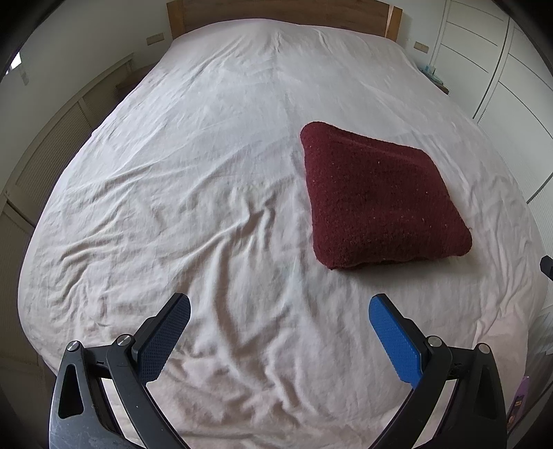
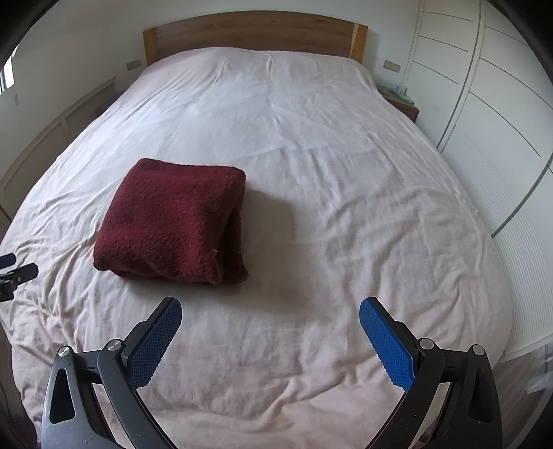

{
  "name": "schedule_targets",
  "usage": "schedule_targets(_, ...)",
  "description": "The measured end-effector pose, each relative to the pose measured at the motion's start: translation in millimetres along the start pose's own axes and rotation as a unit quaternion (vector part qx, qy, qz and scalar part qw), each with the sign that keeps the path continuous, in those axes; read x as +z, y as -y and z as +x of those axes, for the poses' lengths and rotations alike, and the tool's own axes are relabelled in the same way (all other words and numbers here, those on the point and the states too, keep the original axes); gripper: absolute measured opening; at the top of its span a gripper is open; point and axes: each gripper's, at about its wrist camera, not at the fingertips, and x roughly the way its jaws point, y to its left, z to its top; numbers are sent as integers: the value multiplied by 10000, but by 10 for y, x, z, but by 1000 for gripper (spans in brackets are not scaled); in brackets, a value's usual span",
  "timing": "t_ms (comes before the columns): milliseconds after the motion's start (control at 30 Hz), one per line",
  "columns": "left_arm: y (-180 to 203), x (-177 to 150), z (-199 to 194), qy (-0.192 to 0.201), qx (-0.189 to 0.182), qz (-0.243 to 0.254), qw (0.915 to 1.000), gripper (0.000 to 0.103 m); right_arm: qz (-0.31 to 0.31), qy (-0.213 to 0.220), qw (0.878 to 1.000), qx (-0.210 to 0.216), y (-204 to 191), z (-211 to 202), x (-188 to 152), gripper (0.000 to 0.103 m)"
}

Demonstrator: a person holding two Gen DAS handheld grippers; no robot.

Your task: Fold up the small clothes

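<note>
Left gripper (image 1: 280,307), jaws spread wide and empty, above the bed (image 1: 207,155). Folded dark-red garment (image 1: 376,200) lies on the sheet between both tools. Right gripper (image 2: 270,311), jaws likewise wide apart, empty.

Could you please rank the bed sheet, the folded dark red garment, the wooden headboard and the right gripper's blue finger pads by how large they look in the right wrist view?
1. Bed sheet
2. Folded dark red garment
3. Wooden headboard, though distance shrinks it
4. Blue finger pads, enlarged by nearness
</note>
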Motion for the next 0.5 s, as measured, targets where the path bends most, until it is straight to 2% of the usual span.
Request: schedule_targets(500,20,4,33,-80,-47,116,9999,102,-91,-133,9998,79,-51,82,-15,103)
